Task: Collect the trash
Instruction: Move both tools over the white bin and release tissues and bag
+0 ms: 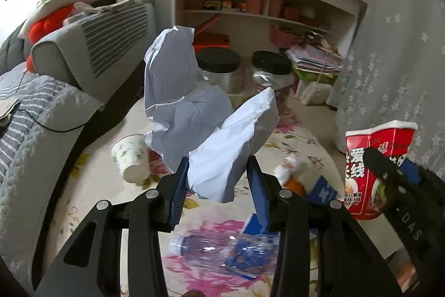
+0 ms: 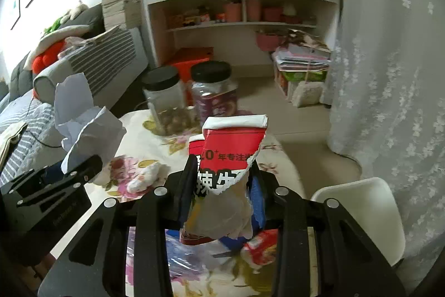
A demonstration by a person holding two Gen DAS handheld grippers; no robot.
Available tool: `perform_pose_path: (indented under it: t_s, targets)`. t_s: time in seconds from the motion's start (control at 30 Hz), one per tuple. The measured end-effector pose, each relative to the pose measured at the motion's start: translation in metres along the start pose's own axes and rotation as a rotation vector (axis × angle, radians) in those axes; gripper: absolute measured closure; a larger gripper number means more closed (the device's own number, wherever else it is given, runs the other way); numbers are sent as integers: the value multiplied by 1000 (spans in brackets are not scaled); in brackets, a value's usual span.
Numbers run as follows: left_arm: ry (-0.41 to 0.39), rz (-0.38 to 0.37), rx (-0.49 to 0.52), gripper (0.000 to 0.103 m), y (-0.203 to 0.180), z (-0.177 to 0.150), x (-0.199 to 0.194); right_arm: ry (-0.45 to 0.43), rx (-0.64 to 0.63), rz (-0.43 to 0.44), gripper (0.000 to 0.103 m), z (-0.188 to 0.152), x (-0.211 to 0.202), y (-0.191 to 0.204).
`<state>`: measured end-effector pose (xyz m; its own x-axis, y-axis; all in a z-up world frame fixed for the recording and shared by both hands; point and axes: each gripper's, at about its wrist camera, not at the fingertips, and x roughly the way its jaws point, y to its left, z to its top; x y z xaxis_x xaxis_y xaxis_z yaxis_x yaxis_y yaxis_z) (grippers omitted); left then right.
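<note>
My left gripper (image 1: 218, 174) is clamped on crumpled white paper (image 1: 205, 116) and my right gripper (image 2: 222, 185) on a torn red noodle cup (image 2: 230, 146), both above the floral table (image 2: 144, 138), where two black-lidded jars (image 2: 167, 99) stand, one holding brown nuts.

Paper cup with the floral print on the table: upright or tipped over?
Tipped. The paper cup lies on its side on the floral tablecloth, its base facing the camera, left of the left claw.
</note>
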<state>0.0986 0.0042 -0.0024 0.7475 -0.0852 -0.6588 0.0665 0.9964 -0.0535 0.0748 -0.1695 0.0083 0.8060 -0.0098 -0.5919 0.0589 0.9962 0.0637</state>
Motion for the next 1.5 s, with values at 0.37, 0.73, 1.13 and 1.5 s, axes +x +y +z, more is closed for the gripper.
perform_pose_path:
  t_s: [0.37, 0.73, 1.13, 1.5]
  targets:
    - [-7, -67, 63, 61, -51, -5, 0, -23, 57, -90, 69, 2, -20, -61]
    - [6, -147, 143, 61, -114, -16, 1, -24, 153, -214, 69, -1, -37, -135]
    - [28, -258, 246, 61, -203, -33, 1, -29, 354, -306, 52, -10, -66, -225]
    - [70, -328, 307, 61, -265, -47, 12, -87, 528, -368, 27, -19, -94, -286]
